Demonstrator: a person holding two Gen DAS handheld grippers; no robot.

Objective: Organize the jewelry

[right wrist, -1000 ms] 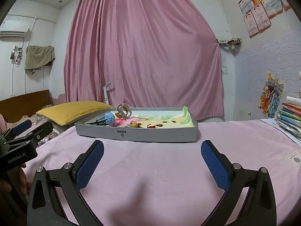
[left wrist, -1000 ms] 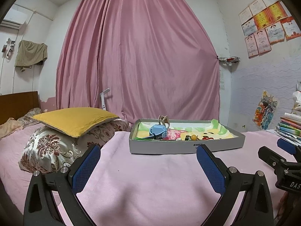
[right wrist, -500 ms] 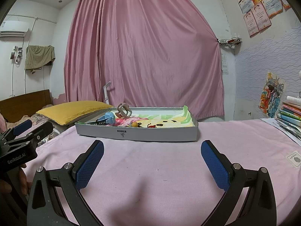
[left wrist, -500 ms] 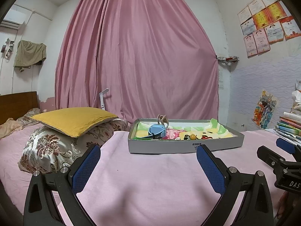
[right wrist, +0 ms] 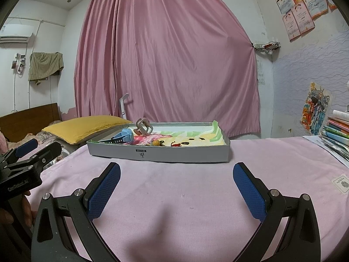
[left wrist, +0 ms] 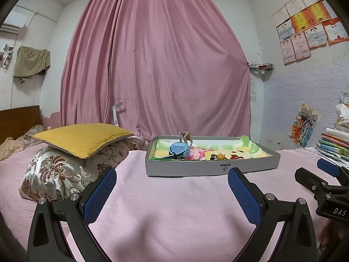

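Note:
A shallow grey tray (left wrist: 187,170) (right wrist: 174,154) lies on the pink bedspread ahead of both grippers. In it are a blue watch (left wrist: 177,150) (right wrist: 125,135), a beige hair claw (left wrist: 185,136) (right wrist: 142,126), an orange bead (left wrist: 220,156) (right wrist: 155,142) and small red and dark pieces. My left gripper (left wrist: 172,187) is open and empty, short of the tray. My right gripper (right wrist: 176,181) is open and empty, also short of it. Each gripper shows at the edge of the other's view.
A yellow pillow (left wrist: 82,136) on a patterned pillow (left wrist: 65,170) lies left of the tray. Stacked books (left wrist: 336,144) (right wrist: 337,135) stand at the right. A pink curtain (left wrist: 157,65) hangs behind. A small label (right wrist: 341,183) lies on the bedspread at right.
Both views have shifted only slightly; the tray sits a touch lower and nearer in the left wrist view. The jaws stay open.

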